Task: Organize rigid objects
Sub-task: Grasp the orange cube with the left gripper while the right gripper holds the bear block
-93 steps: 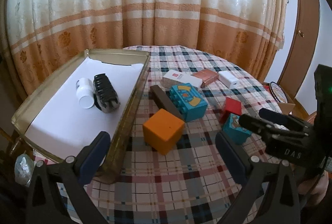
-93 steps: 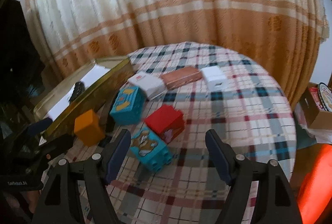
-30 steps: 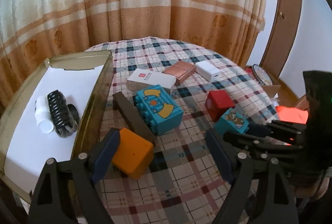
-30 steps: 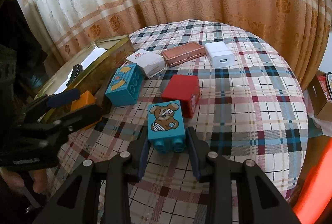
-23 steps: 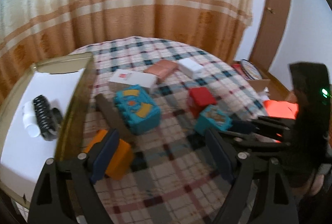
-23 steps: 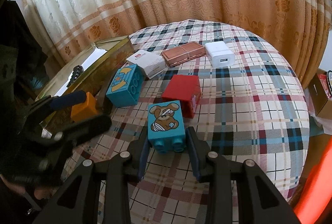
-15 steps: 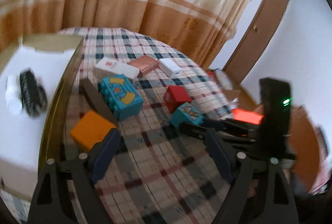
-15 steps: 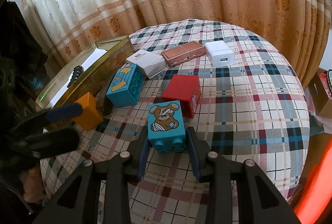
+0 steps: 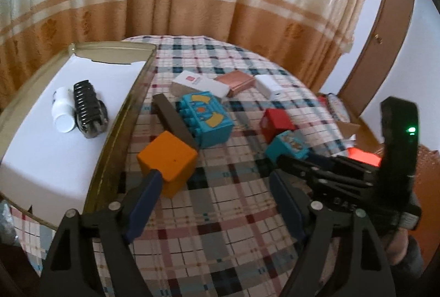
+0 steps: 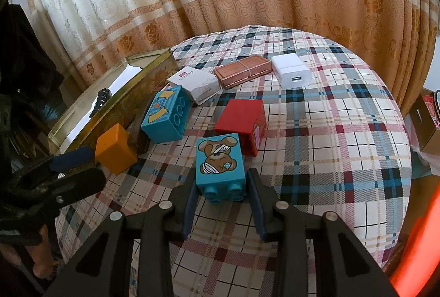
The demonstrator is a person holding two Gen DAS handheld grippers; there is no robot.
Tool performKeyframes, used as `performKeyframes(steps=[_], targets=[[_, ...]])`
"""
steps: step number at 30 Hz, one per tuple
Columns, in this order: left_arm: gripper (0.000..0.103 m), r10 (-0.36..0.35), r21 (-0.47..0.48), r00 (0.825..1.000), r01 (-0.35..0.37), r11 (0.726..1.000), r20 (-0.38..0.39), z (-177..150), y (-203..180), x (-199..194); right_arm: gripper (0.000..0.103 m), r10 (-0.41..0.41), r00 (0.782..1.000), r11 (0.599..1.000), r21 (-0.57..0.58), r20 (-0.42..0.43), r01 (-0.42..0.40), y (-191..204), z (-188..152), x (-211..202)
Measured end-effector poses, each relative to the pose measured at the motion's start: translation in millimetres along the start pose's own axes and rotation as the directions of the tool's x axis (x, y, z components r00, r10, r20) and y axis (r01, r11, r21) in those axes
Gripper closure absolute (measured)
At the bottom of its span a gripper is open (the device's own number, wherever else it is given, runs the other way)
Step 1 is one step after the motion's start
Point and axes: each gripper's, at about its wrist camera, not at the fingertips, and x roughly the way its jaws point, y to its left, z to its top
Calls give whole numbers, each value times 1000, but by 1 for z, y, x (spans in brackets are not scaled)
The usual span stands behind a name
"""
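On the left sits the tray (image 9: 121,115), with a white bottle (image 9: 62,111) and a black clip (image 9: 88,108) already lying in it. Just beside the tray's wall on the checked tablecloth (image 9: 220,214) is the orange block (image 9: 167,159). The left gripper (image 9: 213,199) is wide and its jaws have just been closing a little. One blue pad (image 9: 143,200) sits by the block's near corner, but nothing is squeezed yet. It should slide forward so the block sits right between both pads, then squeeze flat sides, not corners.

To the right, the right gripper (image 10: 221,200) is narrow and holds the bear block (image 10: 220,163). It should keep a steady squeeze and lift straight up, clear of the red block (image 10: 242,121) just behind it.
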Motion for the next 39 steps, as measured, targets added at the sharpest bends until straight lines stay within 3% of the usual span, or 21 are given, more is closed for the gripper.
performKeyframes(steps=[4, 10, 13, 16, 19, 21, 23, 25, 36, 39], targets=[[21, 110, -31, 994, -110, 993, -16, 6, -4, 13, 65, 1, 1000, 1000, 0, 2, -1, 0, 0, 0], [16, 191, -67, 981, -194, 979, -44, 22, -8, 40, 65, 1, 1000, 1000, 1, 1, -1, -1, -1, 0], [16, 162, -79, 981, -171, 982, -103, 21, -4, 61, 65, 3, 1000, 1000, 3, 1, -3, -2, -1, 0], [15, 107, -78, 991, -113, 990, -84, 19, 2, 61, 65, 14, 1000, 1000, 12, 1, -14, -1, 0, 0], [23, 33, -121, 998, -39, 992, -46, 19, 12, 50, 65, 17, 1000, 1000, 17, 2, -17, -1, 0, 1], [31, 25, -119, 999, -31, 992, -48, 17, 15, 47, 65, 14, 1000, 1000, 14, 2, -14, 0, 0, 1], [47, 38, -118, 998, -44, 992, -46, 15, 17, 43, 65, 18, 1000, 1000, 17, 3, -18, -2, 0, 1], [56, 58, -125, 997, -64, 990, -51, 15, 21, 43, 65, 19, 1000, 1000, 20, 3, -19, -1, 0, 1], [55, 137, -101, 989, -143, 985, -61, 23, 16, 57, 65, 36, 999, 998, 46, 8, -36, -5, 1, 1], [63, 135, -87, 989, -140, 986, -62, 22, 17, 56, 65, 38, 999, 998, 45, 19, -39, -5, 4, -2]])
